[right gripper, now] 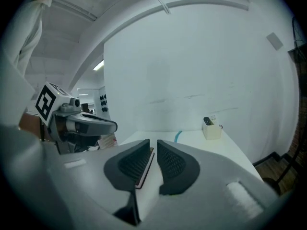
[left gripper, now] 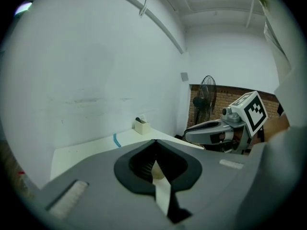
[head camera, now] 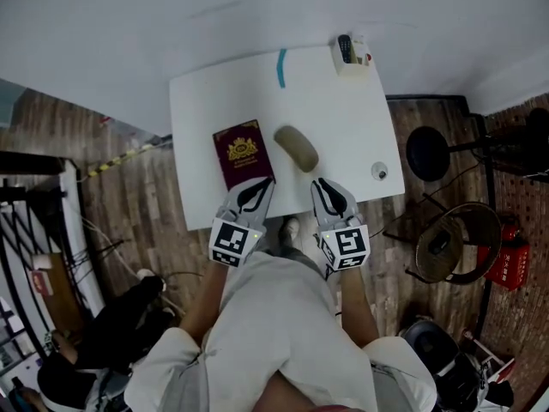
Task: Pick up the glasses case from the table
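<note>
White table [head camera: 197,118] is filling the upper centre of the head view, over a wood-plank floor [head camera: 129,196]. The person's white shirt [head camera: 283,316] is taking up the lower centre. The left gripper [left gripper: 156,143] is reaching over the table's near edge, its tip sitting at the lower right corner of a maroon passport [head camera: 243,153]. Its fingers are meeting at the tips with nothing clamped. The right gripper [right gripper: 153,145] is hovering beside it at centre frame, fingers standing a narrow slit apart, gripping nothing. The tan glasses case [head camera: 297,148] is lying flat on the table at centre, just right of the passport, above and left of the right gripper's tip and not touching it. A small white box [head camera: 352,58] holding a black remote is sitting at the table's upper right corner. A blue tape strip [head camera: 281,67] is lying near the far edge. A small round grey object [head camera: 378,172] is sitting near the table's right edge; I cannot tell what it is.
</note>
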The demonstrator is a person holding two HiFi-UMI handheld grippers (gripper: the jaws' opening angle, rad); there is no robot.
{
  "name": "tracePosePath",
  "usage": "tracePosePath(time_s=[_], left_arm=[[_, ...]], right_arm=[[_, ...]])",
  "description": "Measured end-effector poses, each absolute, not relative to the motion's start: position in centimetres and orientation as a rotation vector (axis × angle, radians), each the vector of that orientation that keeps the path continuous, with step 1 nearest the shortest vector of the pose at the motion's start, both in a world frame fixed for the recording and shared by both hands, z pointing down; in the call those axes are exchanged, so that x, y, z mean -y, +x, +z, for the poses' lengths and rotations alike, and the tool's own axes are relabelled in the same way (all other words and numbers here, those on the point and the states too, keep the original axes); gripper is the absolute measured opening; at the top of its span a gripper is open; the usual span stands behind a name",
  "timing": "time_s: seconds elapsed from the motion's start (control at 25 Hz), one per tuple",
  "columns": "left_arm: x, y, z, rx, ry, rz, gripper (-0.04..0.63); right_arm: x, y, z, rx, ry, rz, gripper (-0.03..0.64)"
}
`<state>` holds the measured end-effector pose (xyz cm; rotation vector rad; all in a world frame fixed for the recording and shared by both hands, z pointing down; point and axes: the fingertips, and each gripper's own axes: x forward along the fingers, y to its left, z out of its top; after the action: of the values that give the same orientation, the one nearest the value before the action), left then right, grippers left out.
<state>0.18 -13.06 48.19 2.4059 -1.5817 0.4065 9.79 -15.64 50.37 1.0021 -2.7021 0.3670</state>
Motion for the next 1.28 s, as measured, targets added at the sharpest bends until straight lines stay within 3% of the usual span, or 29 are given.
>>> tracePosePath(time_s=[0.76, 1.28], left_arm=[[19.1, -1.6, 54.8, 1.380, 2.350, 0.422, 0.018], [21.5, -1.9, 58.4, 1.252, 2.319, 0.433, 0.018]], right_arm=[[20.6, 6.5, 56.8, 2.477, 0.945, 0.367, 0.081], [22.9, 4.6, 61.5, 2.339, 0.859, 0.343, 0.146]])
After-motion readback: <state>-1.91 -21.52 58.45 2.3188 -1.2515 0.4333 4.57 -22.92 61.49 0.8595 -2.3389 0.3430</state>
